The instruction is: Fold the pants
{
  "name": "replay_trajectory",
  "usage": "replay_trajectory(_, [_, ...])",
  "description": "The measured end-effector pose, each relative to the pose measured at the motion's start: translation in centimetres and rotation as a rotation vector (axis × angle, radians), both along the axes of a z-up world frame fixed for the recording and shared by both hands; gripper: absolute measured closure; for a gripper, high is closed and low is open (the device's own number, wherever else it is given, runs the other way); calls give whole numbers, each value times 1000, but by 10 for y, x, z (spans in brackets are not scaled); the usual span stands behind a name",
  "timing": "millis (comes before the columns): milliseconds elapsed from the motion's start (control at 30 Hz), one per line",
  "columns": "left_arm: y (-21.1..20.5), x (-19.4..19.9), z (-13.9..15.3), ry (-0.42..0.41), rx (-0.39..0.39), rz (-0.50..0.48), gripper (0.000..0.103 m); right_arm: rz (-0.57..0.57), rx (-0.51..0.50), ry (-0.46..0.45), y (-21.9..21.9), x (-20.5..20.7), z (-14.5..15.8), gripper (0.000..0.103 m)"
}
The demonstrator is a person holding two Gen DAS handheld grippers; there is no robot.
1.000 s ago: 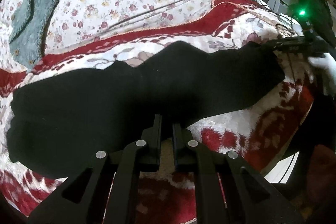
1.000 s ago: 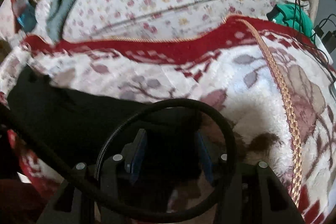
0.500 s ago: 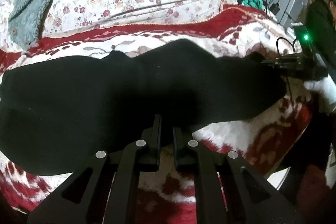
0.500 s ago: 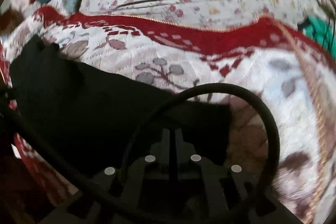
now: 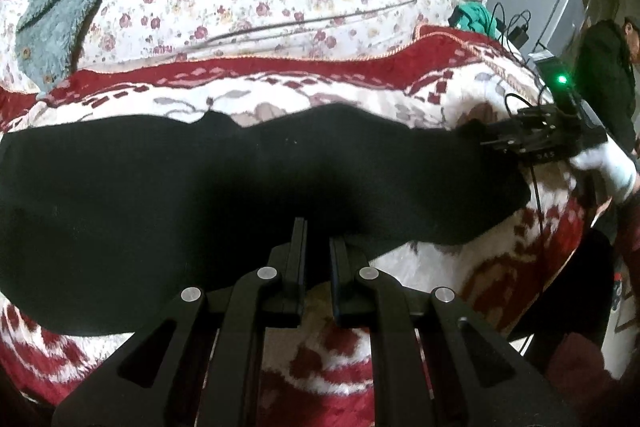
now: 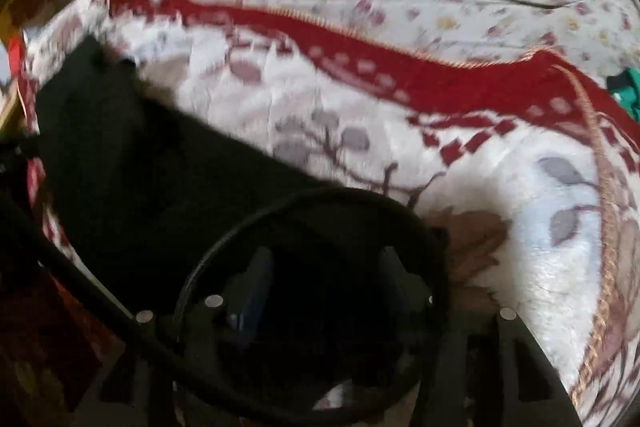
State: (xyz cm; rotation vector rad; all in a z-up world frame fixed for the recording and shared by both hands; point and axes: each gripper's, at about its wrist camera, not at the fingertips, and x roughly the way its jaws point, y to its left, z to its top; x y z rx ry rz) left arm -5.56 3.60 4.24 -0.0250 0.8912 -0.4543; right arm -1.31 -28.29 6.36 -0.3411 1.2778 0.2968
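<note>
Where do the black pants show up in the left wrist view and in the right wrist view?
Left wrist view: the black pants stretch across the middle, from the left edge to the right gripper.
Right wrist view: they run from the left edge down to bottom centre.
Shared landmark: the blanket's red border band.

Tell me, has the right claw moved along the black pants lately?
Yes. The right claw has shifted toward the pants' far edge, nearer the red blanket border.
</note>
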Motion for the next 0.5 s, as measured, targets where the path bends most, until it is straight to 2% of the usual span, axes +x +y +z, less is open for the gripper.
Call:
replay_trajectory(100, [1,-3,-5,7,14,-4,96,1,18,71,-7,10,-9,51])
replay_trajectory(167, [0,-3,-8,10,24,-4,96,-3,64,126,-12,15,-15,53])
replay_trajectory(200, [0,-3,-10,10,28,-4,96,-2,82,133,-12,14,-16,68])
replay_trajectory(267, [-1,-2,-12,15,32,-2,96,12,106,149,-10,11,-18,81])
replay_trajectory(333, [-1,0,-13,20,30,1,96,66,62,136,-1,6,-15,94])
replay_trajectory(400, [-2,0,-12,21,29,2,96,119,-6,112,8,0,-11,96])
replay_trajectory(500, [-3,0,-6,13,10,3,95,143,-74,58,10,-1,4,96])
